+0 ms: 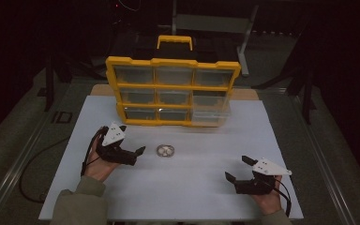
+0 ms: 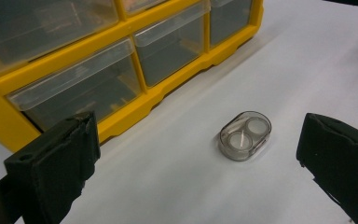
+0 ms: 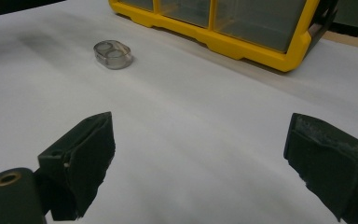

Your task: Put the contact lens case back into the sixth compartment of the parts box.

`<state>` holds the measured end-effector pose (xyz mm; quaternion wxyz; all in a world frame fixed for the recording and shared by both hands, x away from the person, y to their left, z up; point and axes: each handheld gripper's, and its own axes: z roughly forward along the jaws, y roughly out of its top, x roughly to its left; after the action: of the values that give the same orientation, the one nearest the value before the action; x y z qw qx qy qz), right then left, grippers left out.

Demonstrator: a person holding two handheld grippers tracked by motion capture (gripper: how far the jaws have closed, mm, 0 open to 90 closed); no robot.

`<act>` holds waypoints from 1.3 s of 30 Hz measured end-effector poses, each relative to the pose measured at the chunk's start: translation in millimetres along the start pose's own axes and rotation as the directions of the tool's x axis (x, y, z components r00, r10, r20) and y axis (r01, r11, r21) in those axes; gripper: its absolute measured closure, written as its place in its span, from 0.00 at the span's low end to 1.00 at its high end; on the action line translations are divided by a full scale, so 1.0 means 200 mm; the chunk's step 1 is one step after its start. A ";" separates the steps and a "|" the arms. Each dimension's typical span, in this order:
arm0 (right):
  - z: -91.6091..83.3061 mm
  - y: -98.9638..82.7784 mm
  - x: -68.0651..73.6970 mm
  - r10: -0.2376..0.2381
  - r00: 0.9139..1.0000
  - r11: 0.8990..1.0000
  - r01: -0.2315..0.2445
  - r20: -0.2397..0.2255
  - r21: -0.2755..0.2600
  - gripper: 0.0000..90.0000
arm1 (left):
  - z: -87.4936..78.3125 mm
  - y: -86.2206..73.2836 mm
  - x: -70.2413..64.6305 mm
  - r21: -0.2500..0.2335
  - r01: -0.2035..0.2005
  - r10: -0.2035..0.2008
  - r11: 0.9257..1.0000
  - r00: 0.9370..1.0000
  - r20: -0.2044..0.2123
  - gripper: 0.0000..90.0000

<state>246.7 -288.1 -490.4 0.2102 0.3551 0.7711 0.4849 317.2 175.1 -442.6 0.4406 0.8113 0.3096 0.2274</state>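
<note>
- Yellow drawer organiser (image 1: pixel 172 89) at the far side of the white table (image 1: pixel 187 183), upright, with a yellow carry handle (image 1: pixel 174 42) on top and three rows of clear drawers.
- Lower right drawer (image 1: pixel 209 115) pulled partly out toward the near side; the rest pushed in.
- Contents of the drawers too dim and blurred to tell through the clear fronts.
- Small clear oval case (image 1: pixel 165 151) flat on the table, in front of the organiser and well apart from it, between the two hands but nearer the left one.
- In the left gripper view, two round wells inside the clear case (image 2: pixel 245 136), lid shut, something thin and pale in the nearer well; cannot tell what.
- Open table between the case and either tool, nothing standing in the way.
- Left hand-held gripper (image 1: pixel 138 152) just beside the case on its left, released, jaws spread wide and gripping nothing; in its own view the case sits ahead in the gap between the jaws, untouched.
- Right hand-held gripper (image 1: pixel 238 169) near the front right of the table, well apart from the case, likewise released with jaws wide apart and empty.
- From the right gripper view, case (image 3: pixel 113 54) far ahead to the left, organiser corner (image 3: pixel 242 28) beyond.
- Grey three-cornered plate on each tool; cables trailing back past the wrists.
- Dark floor and stand legs beyond the table.
</note>
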 end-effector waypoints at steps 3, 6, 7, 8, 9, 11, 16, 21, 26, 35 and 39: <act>0.00 0.00 0.00 0.001 1.000 1.000 -0.001 -0.001 0.001 0.09 | 0.01 0.01 0.00 0.005 -0.005 0.004 1.000 1.000 0.006 0.00; 0.00 0.00 0.00 -0.001 1.000 1.000 0.001 -0.003 0.001 0.09 | 0.03 0.02 0.01 0.014 -0.016 0.015 1.000 1.000 0.014 0.00; 0.00 0.00 0.00 -0.001 1.000 1.000 0.001 -0.003 0.001 0.09 | 0.03 0.02 0.01 0.014 -0.016 0.015 1.000 1.000 0.014 0.00; 0.00 0.00 0.00 -0.001 1.000 1.000 0.001 -0.003 0.001 0.09 | 0.03 0.03 0.01 0.014 -0.017 0.017 1.000 1.000 0.017 0.00; 0.00 0.00 0.00 -0.001 1.000 1.000 0.001 -0.004 0.002 0.09 | 0.04 0.03 0.01 0.018 -0.021 0.021 1.000 1.000 0.020 0.00; 0.00 0.00 0.00 0.000 1.000 1.000 0.000 -0.004 0.003 0.09 | 0.05 0.04 0.01 0.027 -0.026 0.025 0.999 0.999 0.022 0.00; 0.00 0.00 0.00 0.000 1.000 1.000 0.000 -0.005 0.003 0.09 | 0.08 0.05 0.01 0.042 -0.035 0.034 0.998 0.999 0.035 0.00; 0.00 0.00 0.00 -0.001 1.000 1.000 0.001 -0.008 0.004 0.09 | 0.11 0.08 0.00 0.058 -0.054 0.051 0.997 0.997 0.052 0.00; 0.00 0.00 0.00 0.002 1.000 1.000 -0.002 -0.010 0.005 0.09 | 0.14 0.09 0.01 0.075 -0.062 0.057 0.995 0.996 0.063 0.00; 0.01 0.00 0.00 0.004 1.000 1.000 -0.004 -0.014 0.003 0.09 | 0.19 0.12 0.00 0.101 -0.089 0.082 0.991 0.994 0.075 0.00; 0.01 0.00 0.00 0.003 1.000 1.000 -0.003 -0.016 0.003 0.09 | 0.21 0.12 0.00 0.112 -0.097 0.089 0.989 0.993 0.081 0.00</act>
<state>248.3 -287.0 -491.6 0.2028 0.3525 0.7729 0.4871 350.9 141.3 -443.2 0.3933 0.8571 0.2671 0.1984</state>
